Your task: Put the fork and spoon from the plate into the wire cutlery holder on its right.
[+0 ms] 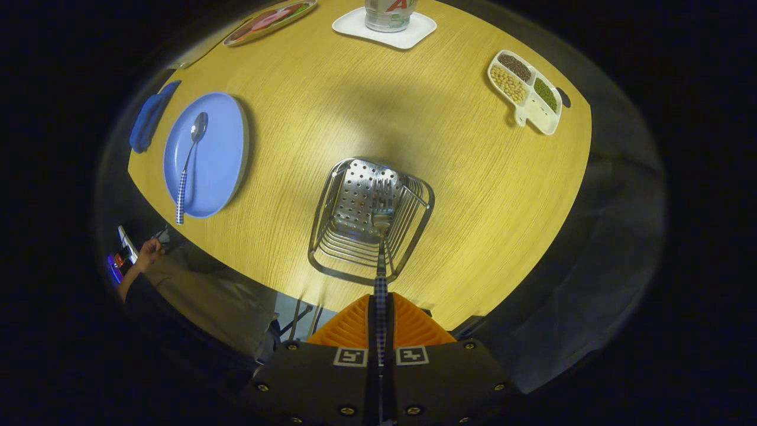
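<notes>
One fork (381,236), clamped in our gripper (381,322), hangs over one holder (369,219); one spoon (189,160) lies left, on one plate (222,160), wooden table (366,100).

Fork (381,236), checkered handle, pinched between the closed jaws of the gripper (380,322), tines hanging down inside the wire cutlery holder (369,219). Holder is shiny metal with a perforated base, upright on the bench, right of the blue plate (222,154). Spoon (188,163), same checkered handle, lies lengthwise on the plate, handle overhanging the rim.
</notes>
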Available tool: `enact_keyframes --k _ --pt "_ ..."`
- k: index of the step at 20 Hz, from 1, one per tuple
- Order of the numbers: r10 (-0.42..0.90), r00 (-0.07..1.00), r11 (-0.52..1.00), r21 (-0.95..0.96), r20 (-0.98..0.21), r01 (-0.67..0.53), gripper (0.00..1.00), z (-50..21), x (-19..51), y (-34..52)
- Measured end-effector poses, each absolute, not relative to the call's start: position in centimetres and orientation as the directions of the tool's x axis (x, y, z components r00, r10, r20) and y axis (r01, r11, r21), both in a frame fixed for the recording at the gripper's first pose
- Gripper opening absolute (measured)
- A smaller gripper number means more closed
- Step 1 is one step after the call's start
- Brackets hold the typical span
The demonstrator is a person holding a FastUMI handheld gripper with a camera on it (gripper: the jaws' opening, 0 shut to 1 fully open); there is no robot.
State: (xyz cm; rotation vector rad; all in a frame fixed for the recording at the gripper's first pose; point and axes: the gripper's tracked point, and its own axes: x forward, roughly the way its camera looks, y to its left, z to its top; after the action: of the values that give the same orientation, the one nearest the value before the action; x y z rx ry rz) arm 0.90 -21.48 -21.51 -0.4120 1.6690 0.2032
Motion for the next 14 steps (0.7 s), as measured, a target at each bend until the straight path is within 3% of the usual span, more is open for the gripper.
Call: enact_keyframes --k 8,12,14 --pt "-0.136 -0.123 0.928 -0.083 -0.983 -0.364 0.05 -21.9 1.7 -21.0" --pt "-0.122 -0.102 0.942 -0.083 -0.987 -0.325 0.10 -21.3 1.8 -21.1" --pt "-0.099 -0.075 0.951 -0.072 -0.992 -0.300 0.21 -20.8 1.8 -21.1"
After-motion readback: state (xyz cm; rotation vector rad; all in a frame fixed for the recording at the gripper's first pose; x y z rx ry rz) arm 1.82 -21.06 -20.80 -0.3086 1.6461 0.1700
